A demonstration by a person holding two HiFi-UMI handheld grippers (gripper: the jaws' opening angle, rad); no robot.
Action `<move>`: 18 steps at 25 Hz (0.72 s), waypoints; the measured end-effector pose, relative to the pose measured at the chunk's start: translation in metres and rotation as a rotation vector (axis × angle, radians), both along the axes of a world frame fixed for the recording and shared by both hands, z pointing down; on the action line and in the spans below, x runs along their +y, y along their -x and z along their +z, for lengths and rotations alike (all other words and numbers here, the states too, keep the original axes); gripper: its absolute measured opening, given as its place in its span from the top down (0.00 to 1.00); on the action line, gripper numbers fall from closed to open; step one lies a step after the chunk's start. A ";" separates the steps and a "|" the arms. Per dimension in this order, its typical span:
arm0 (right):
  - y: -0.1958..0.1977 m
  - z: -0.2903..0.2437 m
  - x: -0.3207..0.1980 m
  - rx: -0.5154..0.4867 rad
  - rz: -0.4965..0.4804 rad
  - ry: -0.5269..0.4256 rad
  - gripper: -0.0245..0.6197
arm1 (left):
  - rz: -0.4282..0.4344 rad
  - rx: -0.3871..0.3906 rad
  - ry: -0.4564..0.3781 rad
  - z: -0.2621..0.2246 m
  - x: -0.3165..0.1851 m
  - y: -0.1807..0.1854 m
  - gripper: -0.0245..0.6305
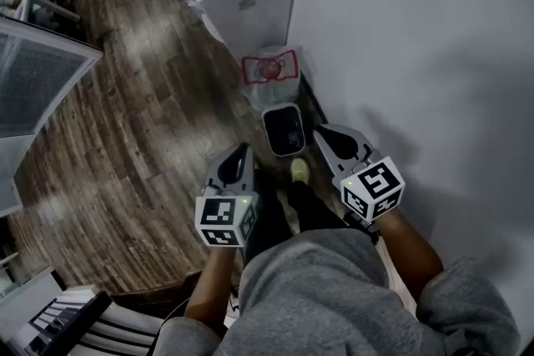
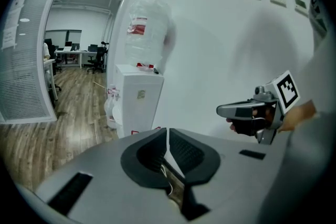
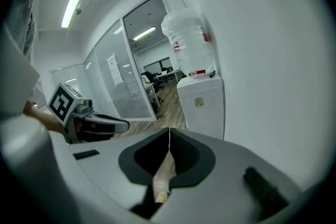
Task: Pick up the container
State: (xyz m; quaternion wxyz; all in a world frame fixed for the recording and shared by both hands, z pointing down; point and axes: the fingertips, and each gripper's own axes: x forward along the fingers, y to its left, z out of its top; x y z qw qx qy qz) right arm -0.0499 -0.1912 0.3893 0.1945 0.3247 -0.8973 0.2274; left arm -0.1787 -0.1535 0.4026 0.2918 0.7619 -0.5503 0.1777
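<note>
Container [image 1: 284, 130], a small dark-lidded bin, stands on the wood floor [image 1: 125, 146] beside the white wall [image 1: 417, 54].
Beyond it stand the water dispenser [image 1: 250, 0] and a bag-lined bin [image 1: 270, 72]. It lies between the tips of my left gripper [image 1: 244, 149] and right gripper [image 1: 321, 132], both closed on nothing.
</note>
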 end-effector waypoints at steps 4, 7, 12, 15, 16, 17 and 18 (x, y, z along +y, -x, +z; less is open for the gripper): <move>0.007 0.021 -0.002 0.018 -0.012 0.023 0.92 | 0.033 0.000 0.041 0.030 -0.009 0.000 0.94; 0.010 0.041 -0.007 0.030 -0.011 0.038 0.92 | 0.056 -0.002 0.064 0.053 -0.017 -0.002 0.94; 0.009 0.089 -0.016 0.062 0.004 0.074 0.92 | 0.054 0.010 0.131 0.108 -0.028 0.001 0.76; 0.004 0.119 -0.014 0.095 0.018 0.101 0.92 | 0.055 -0.004 0.169 0.153 -0.030 0.004 0.73; 0.004 0.126 -0.013 0.103 0.021 0.110 0.92 | 0.056 -0.010 0.178 0.167 -0.030 0.006 0.73; 0.004 0.134 -0.014 0.106 0.029 0.121 0.92 | 0.062 -0.016 0.193 0.184 -0.032 0.008 0.72; 0.004 0.144 -0.015 0.103 0.042 0.132 0.92 | 0.073 -0.025 0.212 0.202 -0.034 0.009 0.71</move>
